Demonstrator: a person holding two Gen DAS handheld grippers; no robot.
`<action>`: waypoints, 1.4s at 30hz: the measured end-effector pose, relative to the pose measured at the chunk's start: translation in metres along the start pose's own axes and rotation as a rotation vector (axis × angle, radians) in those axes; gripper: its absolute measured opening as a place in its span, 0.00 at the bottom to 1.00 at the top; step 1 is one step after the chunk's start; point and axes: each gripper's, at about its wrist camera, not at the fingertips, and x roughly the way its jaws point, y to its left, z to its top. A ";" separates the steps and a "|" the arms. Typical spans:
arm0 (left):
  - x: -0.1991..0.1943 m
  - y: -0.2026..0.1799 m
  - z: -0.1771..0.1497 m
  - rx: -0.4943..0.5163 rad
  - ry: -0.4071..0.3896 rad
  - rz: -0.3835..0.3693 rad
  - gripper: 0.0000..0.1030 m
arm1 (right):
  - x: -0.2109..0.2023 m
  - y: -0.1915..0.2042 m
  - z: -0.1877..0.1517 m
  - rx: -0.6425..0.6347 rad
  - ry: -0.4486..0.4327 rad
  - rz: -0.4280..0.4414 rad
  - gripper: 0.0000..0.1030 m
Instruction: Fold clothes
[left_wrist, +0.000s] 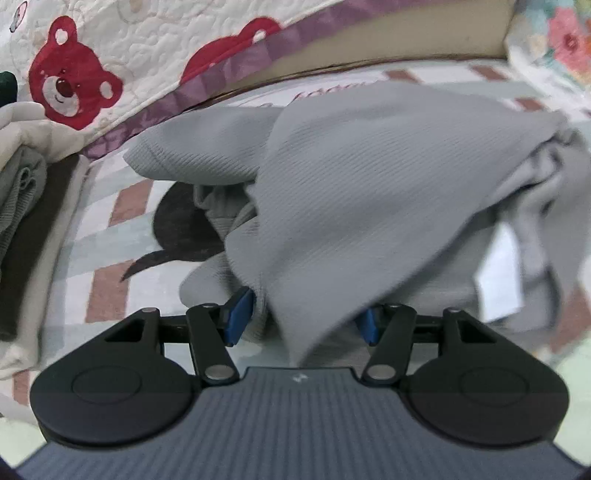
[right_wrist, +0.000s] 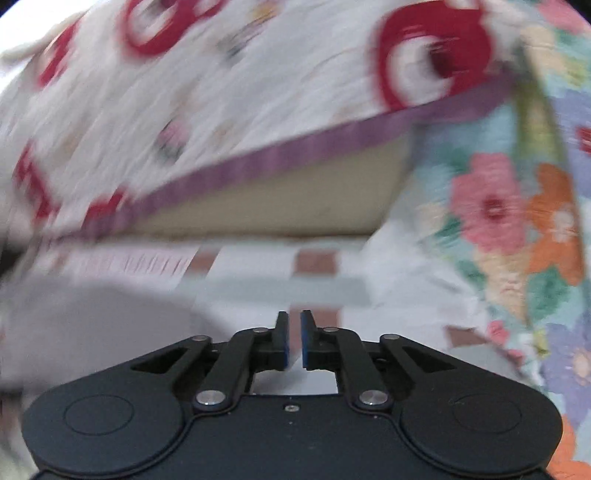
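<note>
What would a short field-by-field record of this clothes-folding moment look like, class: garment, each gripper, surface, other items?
garment: grey ribbed garment, crumpled, unfolded, white tag showing
left gripper: jaws apart, grey fabric draped between them
right gripper: jaws nearly shut, holding nothing
surface: checked sheet
other items: bear-print quilt; floral cloth; pile of clothes at left
image quality: right view blurred

Grey garment (left_wrist: 369, 206) blocks left gripper (left_wrist: 303, 317) at 12 o'clock; folded pile (left_wrist: 22, 206) at 9; checked sheet (left_wrist: 107, 243) betw. them bare.
</note>
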 end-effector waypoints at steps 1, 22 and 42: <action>0.002 0.002 0.001 -0.006 0.006 0.010 0.33 | 0.004 0.010 -0.008 -0.045 0.017 0.023 0.25; -0.044 0.046 0.027 -0.253 -0.183 -0.018 0.06 | 0.077 0.126 -0.031 -0.629 0.069 -0.012 0.55; -0.038 0.032 0.016 -0.242 -0.167 -0.052 0.10 | -0.016 0.109 0.092 -0.011 -0.275 0.028 0.06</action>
